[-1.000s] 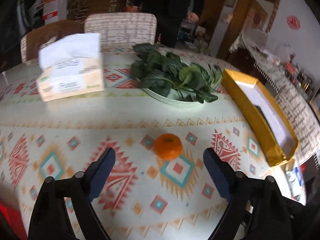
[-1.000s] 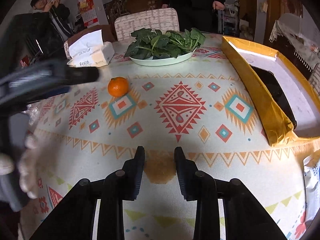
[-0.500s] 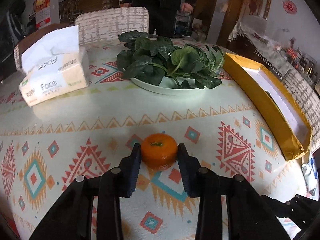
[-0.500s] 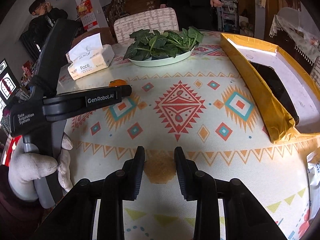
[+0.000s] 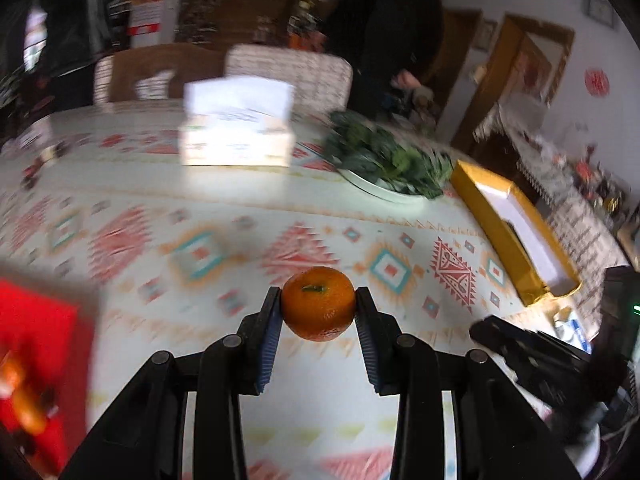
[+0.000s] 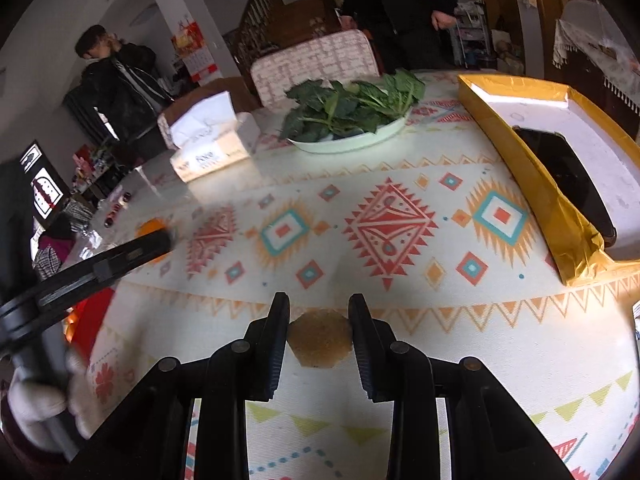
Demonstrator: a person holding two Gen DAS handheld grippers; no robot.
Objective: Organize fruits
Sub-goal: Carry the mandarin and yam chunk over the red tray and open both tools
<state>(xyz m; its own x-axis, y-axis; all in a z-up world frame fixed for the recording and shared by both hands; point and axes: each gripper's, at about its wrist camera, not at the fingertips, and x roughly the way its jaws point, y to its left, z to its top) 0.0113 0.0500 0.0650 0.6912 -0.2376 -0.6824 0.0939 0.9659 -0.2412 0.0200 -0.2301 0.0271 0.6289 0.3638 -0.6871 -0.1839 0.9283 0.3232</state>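
My left gripper (image 5: 318,304) is shut on an orange mandarin (image 5: 318,304) and holds it above the patterned tablecloth (image 5: 200,216), swung toward the table's left side. In the right wrist view the left gripper (image 6: 154,240) shows at the left edge, with a sliver of the mandarin (image 6: 150,225) behind its finger. My right gripper (image 6: 319,316) hangs over the near table edge with its jaws a narrow gap apart and nothing between them; a brown spot on the cloth (image 6: 320,338) shows through the gap. A red container (image 5: 36,344) with orange fruit sits at the lower left.
A plate of green leaves (image 6: 352,120), a tissue box (image 6: 208,144) and an open yellow box (image 6: 532,160) with a black item stand on the round table. Chairs (image 6: 316,64) and people stand behind it.
My left gripper, shut on the mandarin half a second ago, has lifted it and swung left; the view is blurred by motion. My right gripper has stayed put.
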